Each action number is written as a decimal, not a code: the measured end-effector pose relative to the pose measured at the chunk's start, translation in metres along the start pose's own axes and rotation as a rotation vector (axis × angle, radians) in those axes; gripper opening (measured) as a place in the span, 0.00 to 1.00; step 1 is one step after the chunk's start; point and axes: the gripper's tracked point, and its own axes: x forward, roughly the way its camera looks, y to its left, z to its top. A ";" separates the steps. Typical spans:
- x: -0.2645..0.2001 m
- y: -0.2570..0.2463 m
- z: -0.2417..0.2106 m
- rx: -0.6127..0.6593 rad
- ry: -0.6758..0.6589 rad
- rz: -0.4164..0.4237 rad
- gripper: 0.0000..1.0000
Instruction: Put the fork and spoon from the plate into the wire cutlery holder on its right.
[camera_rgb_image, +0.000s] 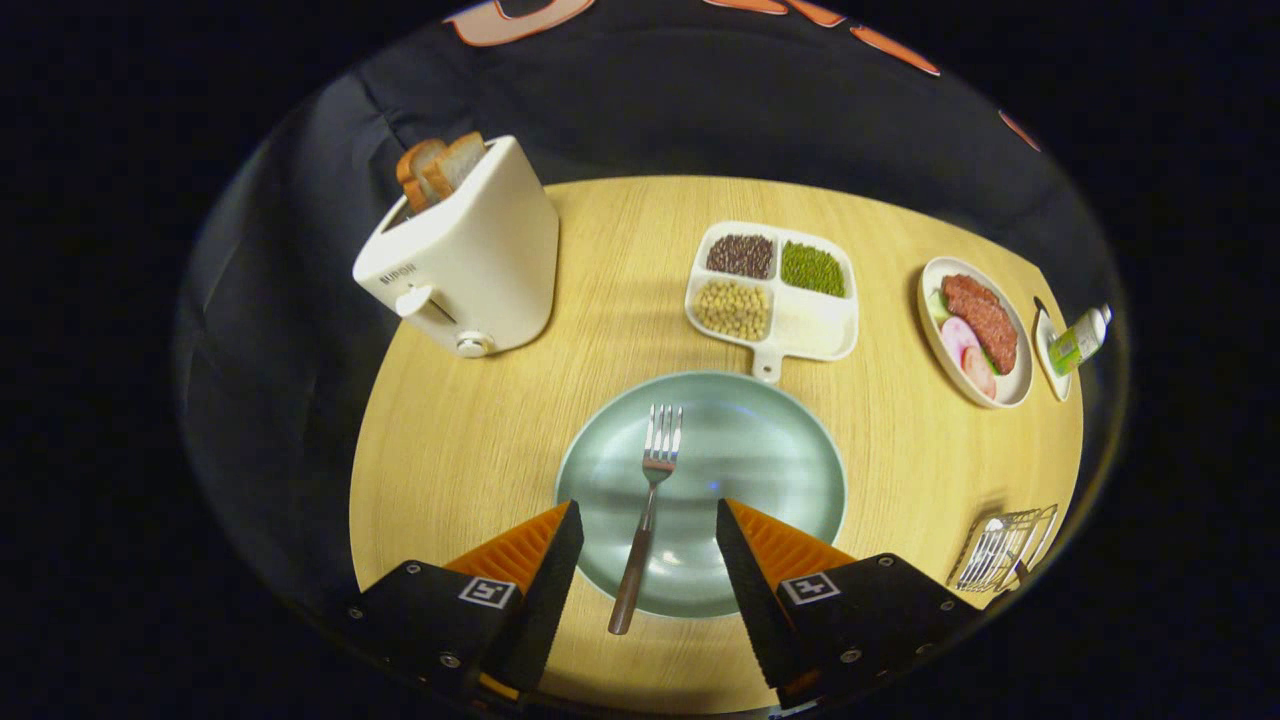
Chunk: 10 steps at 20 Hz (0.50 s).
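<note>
Round wooden table (470, 450), pale grain, matte. On it a pale green plate (790, 470), round, glazed, light glare on it. Fork (648, 505) lay on the plate, steel tines pointing away, darker handle running back over the near rim, end just past it. No spoon seen on the plate; something metallic seemed to sit already in the holder (1003, 548), too small to be sure it was the spoon. Holder was thin wire, open mesh, off to the plate's right near the table edge.

Gripper (648, 535) was spread wide, nothing held, fingers (545, 555) ribbed and wedge-shaped, straddling the fork handle with clear gaps either side.

Step in hand looked like the fork pickup. To do it well: come down centred on the handle, pinch across the narrow mid-handle where it overhangs the rim, since flat metal on glaze is likely to slide. Keep the tips low, close square, then lift before swinging right.

Beyond: boxy white toaster (470, 265) with bread, divided tray (772, 290) of beans, small plate of meat (975, 330), tiny bottle (1082, 338).
</note>
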 end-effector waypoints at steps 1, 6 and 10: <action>0.008 0.000 -0.009 0.014 0.055 -0.007 0.79; 0.036 0.013 -0.022 0.033 0.154 -0.014 0.57; 0.051 0.010 -0.030 0.059 0.228 -0.054 0.28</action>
